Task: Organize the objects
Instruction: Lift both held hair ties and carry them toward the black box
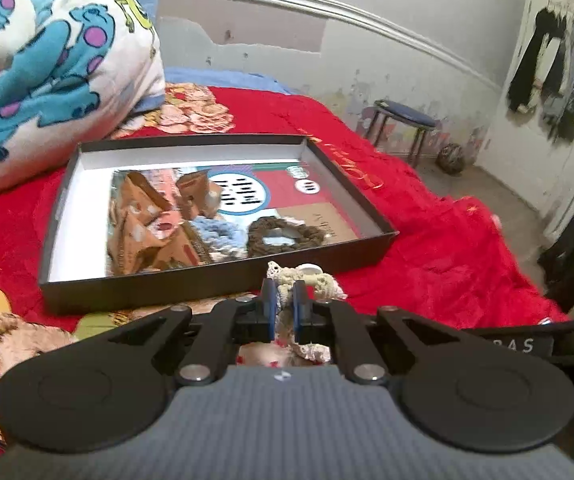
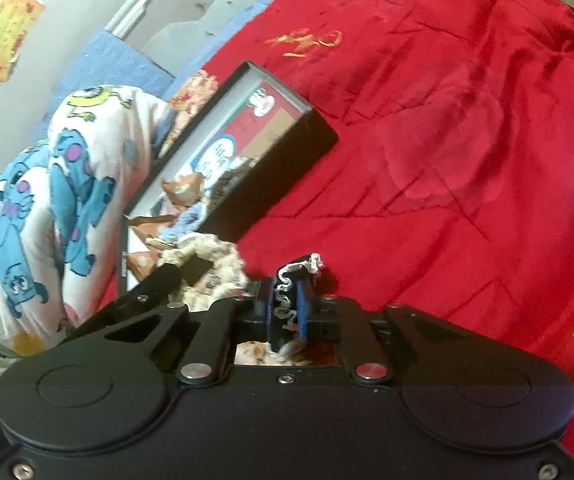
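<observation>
A shallow black box (image 1: 215, 284) lies on the red bedspread, holding a printed sheet, a brown patterned cloth (image 1: 147, 224), a light blue crocheted piece (image 1: 219, 232) and a dark brown crocheted ring (image 1: 283, 236). My left gripper (image 1: 283, 300) is shut on a cream crocheted piece (image 1: 307, 280) just in front of the box's near wall. My right gripper (image 2: 287, 300) is shut on a black and white crocheted piece (image 2: 299, 268), right of the box (image 2: 271, 184). The left gripper with its cream piece (image 2: 211, 256) shows in the right wrist view.
A Monsters-print white pillow (image 1: 47, 72) lies left of the box. The red bedspread (image 1: 447, 248) spreads right to the bed edge. A blue-topped stool (image 1: 403, 120), a ball (image 1: 451, 158) and clothes hanging on a door (image 1: 547, 76) stand beyond the bed.
</observation>
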The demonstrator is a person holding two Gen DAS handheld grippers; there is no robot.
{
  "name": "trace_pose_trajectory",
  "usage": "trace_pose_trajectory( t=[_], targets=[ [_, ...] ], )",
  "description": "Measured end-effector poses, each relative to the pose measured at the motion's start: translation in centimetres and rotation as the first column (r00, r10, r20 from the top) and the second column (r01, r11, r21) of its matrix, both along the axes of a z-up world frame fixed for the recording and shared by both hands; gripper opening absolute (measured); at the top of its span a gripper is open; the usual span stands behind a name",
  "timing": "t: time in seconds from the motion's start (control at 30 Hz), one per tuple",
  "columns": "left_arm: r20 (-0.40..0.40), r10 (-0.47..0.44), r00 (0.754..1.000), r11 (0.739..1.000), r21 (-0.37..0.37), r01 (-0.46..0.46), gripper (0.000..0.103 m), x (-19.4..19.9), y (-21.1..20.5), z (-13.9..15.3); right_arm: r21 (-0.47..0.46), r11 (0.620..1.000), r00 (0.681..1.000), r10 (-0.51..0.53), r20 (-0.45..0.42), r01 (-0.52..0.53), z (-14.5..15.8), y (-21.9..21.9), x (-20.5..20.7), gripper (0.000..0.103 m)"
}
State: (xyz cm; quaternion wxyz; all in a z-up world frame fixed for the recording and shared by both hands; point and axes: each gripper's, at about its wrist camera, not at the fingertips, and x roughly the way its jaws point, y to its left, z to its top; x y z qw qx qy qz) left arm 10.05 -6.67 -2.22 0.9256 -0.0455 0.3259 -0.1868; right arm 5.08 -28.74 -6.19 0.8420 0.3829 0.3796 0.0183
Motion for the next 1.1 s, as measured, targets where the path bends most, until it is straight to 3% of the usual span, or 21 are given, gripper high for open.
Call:
trace_pose_trajectory(
  t=[0.1,0.2,0.33,0.73,1.1],
  targets=[
    [0.018,-0.02,1.0,0.998,-0.055,0.021,0.01,-0.2,0.5,0.5,0.003,1.0,0.999,-0.003,0.046,0.003,0.7,-0.1,-0.4,0.011],
    [0.044,-0.009,0.999,1.0,-0.016,0.01,0.01,-0.4,0.2,0.5,0.035,0.999,0.997,-0.011,0.077,0.009,1.2,-0.5,-0.7,0.011],
    [0.066,0.005,0.998,0.999,-0.048,-0.002,0.01,-0.6,0.7,1.1,0.082,0.997,0.991,-0.012,0.131,0.001,2.2,-1.1,-1.1,0.011],
    [0.177,0.078,0.981,0.986,-0.159,-0.049,0.01,-1.4,2.4,3.4,0.081,0.996,0.954,0.007,0.298,-0.032,5.5,-0.7,-0.8,0.011],
    [0.195,0.145,0.97,0.973,-0.205,-0.104,0.01,-1.1,3.5,4.1,0.081,0.992,0.936,0.06,0.348,-0.094,6.9,0.1,1.3,0.011]
  ],
)
